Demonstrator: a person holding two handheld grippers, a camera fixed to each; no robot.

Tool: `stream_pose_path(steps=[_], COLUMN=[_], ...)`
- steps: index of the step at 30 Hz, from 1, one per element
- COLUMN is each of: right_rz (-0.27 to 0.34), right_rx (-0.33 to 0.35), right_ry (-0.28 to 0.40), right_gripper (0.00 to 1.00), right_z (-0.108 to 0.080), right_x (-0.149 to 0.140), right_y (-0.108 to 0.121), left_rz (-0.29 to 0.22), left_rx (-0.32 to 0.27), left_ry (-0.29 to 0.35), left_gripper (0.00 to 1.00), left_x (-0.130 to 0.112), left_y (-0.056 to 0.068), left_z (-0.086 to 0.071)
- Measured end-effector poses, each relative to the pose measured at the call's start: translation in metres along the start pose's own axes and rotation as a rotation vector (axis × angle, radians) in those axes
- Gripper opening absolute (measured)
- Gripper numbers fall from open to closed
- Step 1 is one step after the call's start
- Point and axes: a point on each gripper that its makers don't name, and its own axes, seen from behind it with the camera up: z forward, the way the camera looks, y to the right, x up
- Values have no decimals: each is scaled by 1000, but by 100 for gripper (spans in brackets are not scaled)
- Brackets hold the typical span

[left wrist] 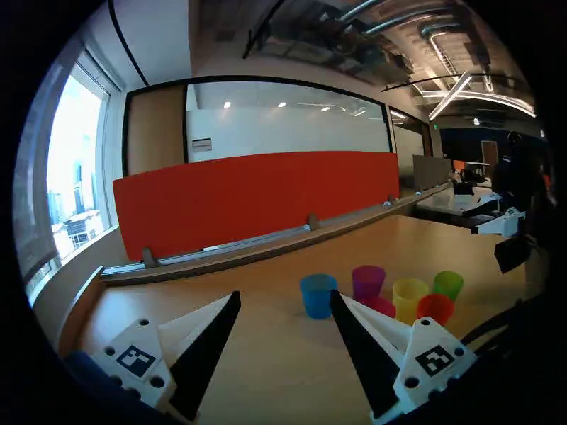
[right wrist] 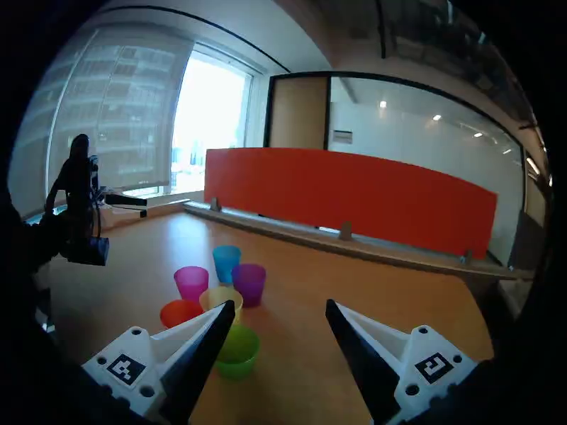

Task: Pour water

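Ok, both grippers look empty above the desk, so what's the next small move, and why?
Probably ease the left gripper forward and slightly to its right, so the blue cup sits between its open fingers. That cup lies closest to the gap between them, left of the other cups. The right gripper is open and empty too.

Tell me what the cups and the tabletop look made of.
The cups: probably thin plastic, glossy and translucent, since light glows through their bright walls. The tabletop: wood or wood-look laminate, smooth with a soft sheen; which one is unclear.
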Motion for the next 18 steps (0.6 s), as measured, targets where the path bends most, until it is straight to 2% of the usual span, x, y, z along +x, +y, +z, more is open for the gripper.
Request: stream_pose_path(steps=[6, 9, 18], right_rz=[4, -13, -46], right_rx=[46, 69, 121], right_ry=[-39, -64, -101], right_gripper=[100, 99, 99], right_z=[3, 5, 8], right_x=[-7, -14, -18], right_y=[-7, -12, -23], left_rz=[55, 73, 81], left_rx=[-57, -86, -171], left_ry=[-39, -54, -112], left_gripper=[93, 93, 93], left_x=[-3, -5, -13], left_y=[9, 13, 21], left_z=[14, 22, 53])
